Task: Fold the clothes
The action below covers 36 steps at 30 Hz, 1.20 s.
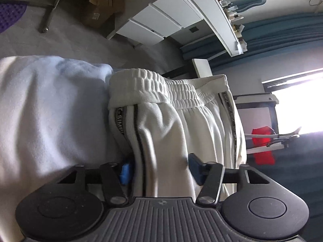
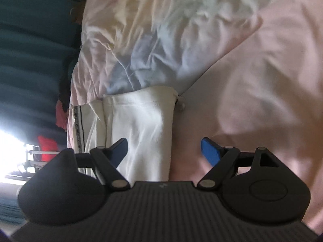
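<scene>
The trousers (image 1: 181,121), cream with a dark side stripe (image 1: 139,137), lie on the bed (image 2: 272,80), and their length runs straight away from both grippers. In the left wrist view the elastic waistband (image 1: 171,92) is the far end, beside a pale blue cloth (image 1: 50,111). The left gripper (image 1: 159,171) is the nearer one: its blue pads (image 1: 126,171) flank a bunched ridge of the fabric at about half spread and seem to touch it, though a firm pinch cannot be told. In the right wrist view a hem (image 2: 141,92) is the far end, and the right gripper (image 2: 164,151) stands wide with nothing pinched; the leg passes by its left pad, while the right pad hangs over bare sheet. So the fold likely calls for a shift of the right gripper leftward onto the cloth
</scene>
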{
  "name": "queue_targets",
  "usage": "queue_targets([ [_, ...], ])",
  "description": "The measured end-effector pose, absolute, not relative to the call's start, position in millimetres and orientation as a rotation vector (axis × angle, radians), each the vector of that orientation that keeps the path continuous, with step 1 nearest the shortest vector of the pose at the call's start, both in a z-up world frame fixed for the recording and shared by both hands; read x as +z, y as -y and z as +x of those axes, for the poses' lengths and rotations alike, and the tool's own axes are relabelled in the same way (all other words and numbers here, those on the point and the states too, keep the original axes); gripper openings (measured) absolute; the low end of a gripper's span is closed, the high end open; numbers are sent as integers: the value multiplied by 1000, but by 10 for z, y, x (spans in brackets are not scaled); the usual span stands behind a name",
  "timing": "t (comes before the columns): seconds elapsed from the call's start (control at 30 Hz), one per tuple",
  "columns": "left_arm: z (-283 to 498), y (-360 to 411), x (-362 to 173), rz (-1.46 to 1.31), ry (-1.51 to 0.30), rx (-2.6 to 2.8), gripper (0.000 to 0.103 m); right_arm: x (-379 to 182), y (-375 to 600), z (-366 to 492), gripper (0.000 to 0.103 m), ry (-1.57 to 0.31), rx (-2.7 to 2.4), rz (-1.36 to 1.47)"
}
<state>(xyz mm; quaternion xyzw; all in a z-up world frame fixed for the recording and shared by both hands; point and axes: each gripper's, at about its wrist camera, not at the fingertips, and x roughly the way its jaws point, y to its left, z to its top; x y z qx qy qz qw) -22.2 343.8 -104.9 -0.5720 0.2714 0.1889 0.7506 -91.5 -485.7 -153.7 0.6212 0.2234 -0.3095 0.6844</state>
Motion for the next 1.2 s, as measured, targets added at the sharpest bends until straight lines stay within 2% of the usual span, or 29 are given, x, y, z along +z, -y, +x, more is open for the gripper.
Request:
queue_targets([
  [0.1, -279, -3467, -1080, -1284, -581, 413, 39, -1596, 4933, -798, 42, -491, -705, 1400],
  [0.13, -307, -3493, -1100, -1309, -572, 409, 36, -1599, 4961, -744, 18, -490, -708, 1391],
  [0.23, -382, -3559, -1146, -1357, -554, 395, 19, -1551, 5004, -555, 8, -506, -751, 1313],
  [0.3, -451, -3586, -1128, -1375, -528, 374, 14, -1481, 4989, -572, 8, -451, -746, 1338],
  [0.43, -561, -3580, -927, -1327, -447, 318, 12, -1128, 4890, -654, 7, -363, -692, 1229],
  [0.57, -348, -3605, -616, -1280, -425, 271, 12, -730, 4833, -467, 7, -325, -646, 1093],
  [0.7, 134, -3592, -230, -1227, -420, 235, 12, -345, 4804, 28, 7, -330, -628, 968],
  [0.83, 881, -3486, 16, -1153, -404, 243, 12, -90, 4749, 873, 7, -315, -654, 865],
  [0.97, 1792, -3435, -28, -1127, -449, 288, 13, -169, 4690, 1773, 7, -283, -702, 787],
  [1.2, 3284, -3374, -496, -1028, -597, 333, 15, -866, 4726, 3100, 7, -366, -784, 662],
])
